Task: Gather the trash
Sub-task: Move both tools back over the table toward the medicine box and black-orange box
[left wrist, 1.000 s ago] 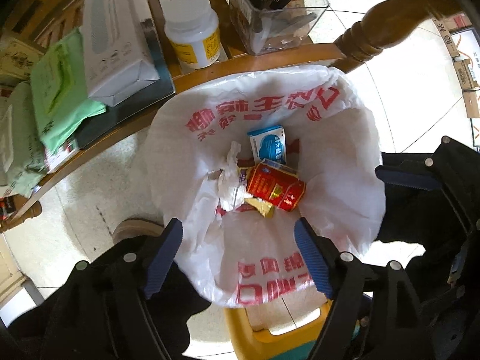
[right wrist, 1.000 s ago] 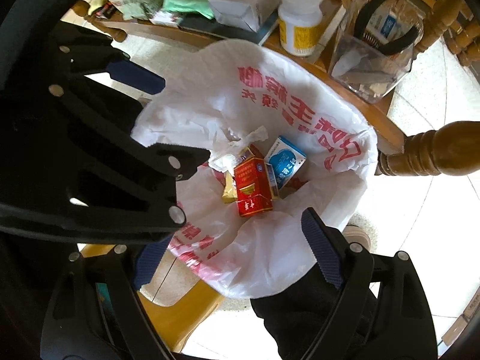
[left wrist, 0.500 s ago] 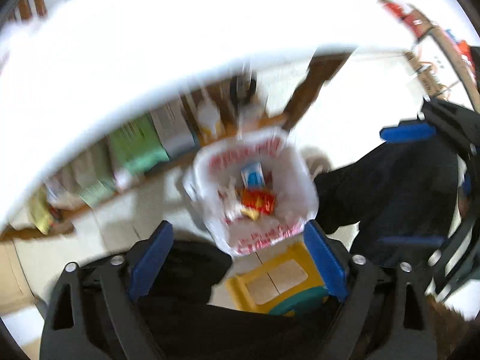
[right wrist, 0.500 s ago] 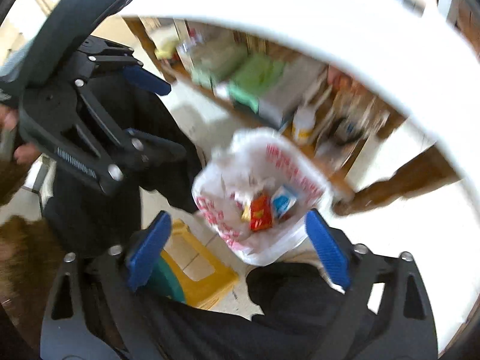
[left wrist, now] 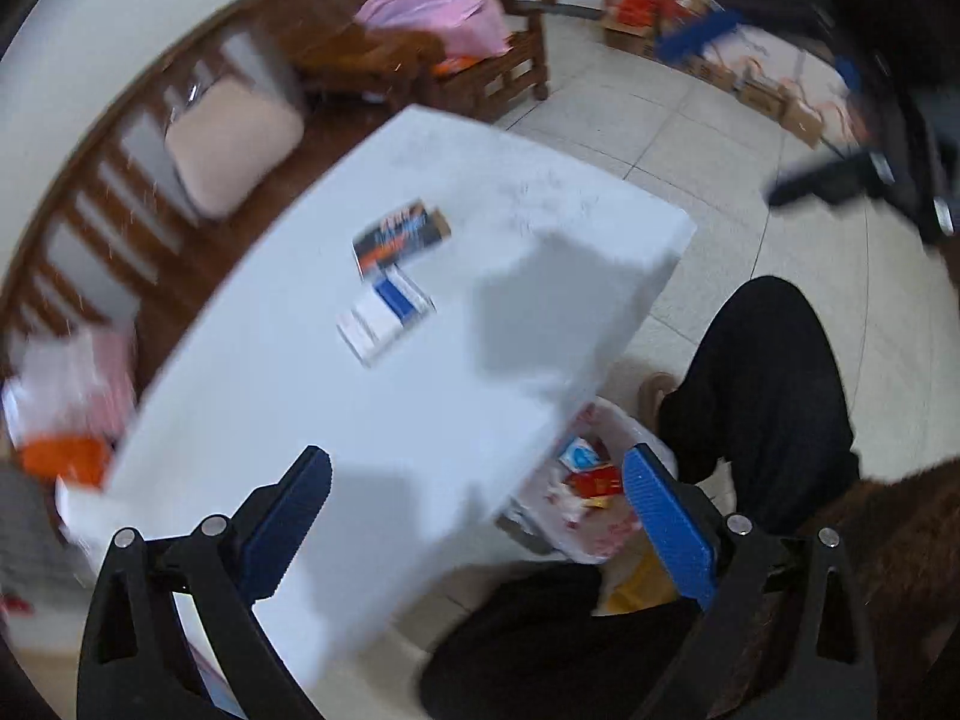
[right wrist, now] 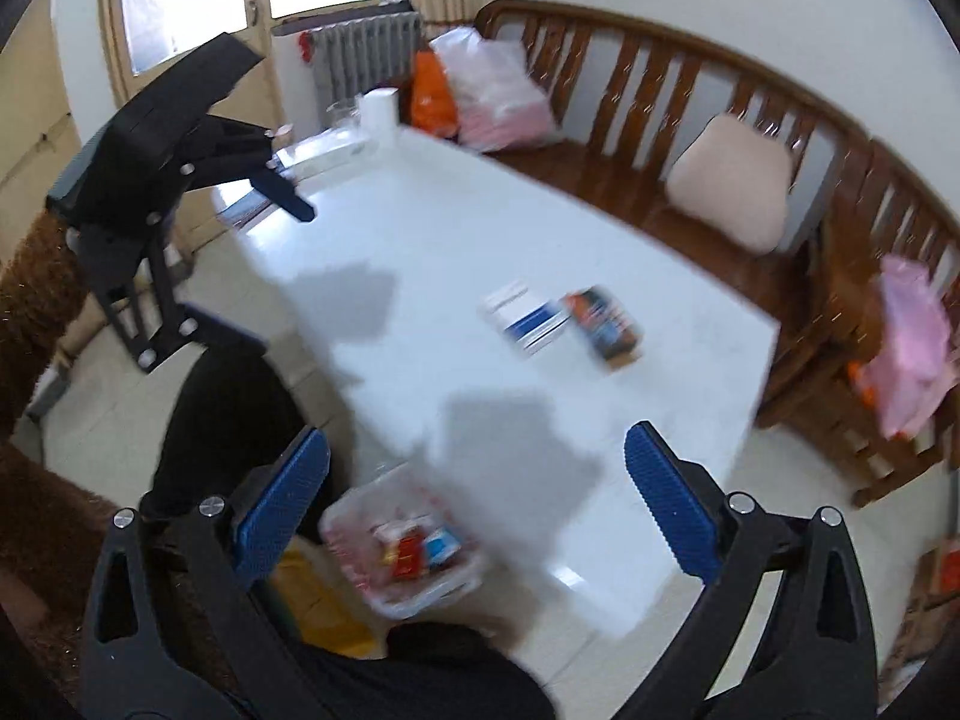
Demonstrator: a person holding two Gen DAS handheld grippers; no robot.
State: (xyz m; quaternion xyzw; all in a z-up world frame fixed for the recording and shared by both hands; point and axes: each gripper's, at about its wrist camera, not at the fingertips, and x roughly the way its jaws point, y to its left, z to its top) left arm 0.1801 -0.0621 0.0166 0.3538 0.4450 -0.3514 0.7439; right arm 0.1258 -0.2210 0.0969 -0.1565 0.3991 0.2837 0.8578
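A white-and-blue box point(left wrist: 387, 313) and a dark orange-and-blue box point(left wrist: 401, 235) lie side by side on the white table point(left wrist: 336, 396); they also show in the right wrist view, the white box point(right wrist: 527, 324) and the dark box point(right wrist: 606, 327). The bin with a white red-printed bag point(left wrist: 585, 492) stands below the table's near edge, holding a red packet and a blue box; it shows in the right wrist view point(right wrist: 408, 552) too. My left gripper point(left wrist: 477, 531) is open and empty, high above the table edge. My right gripper point(right wrist: 477, 516) is open and empty, above the bin.
A wooden bench point(right wrist: 690, 138) with a beige cushion point(right wrist: 729, 189) runs along the far side of the table. Pink and orange bags point(right wrist: 480, 90) sit on the bench. A yellow stool point(right wrist: 318, 600) stands by the bin. The person's dark-clothed legs point(left wrist: 762, 396) are beside it.
Both grippers rose from just above the bin up over the table top. The views swung from the bin's inside to the table with two boxes. Both stayed open.
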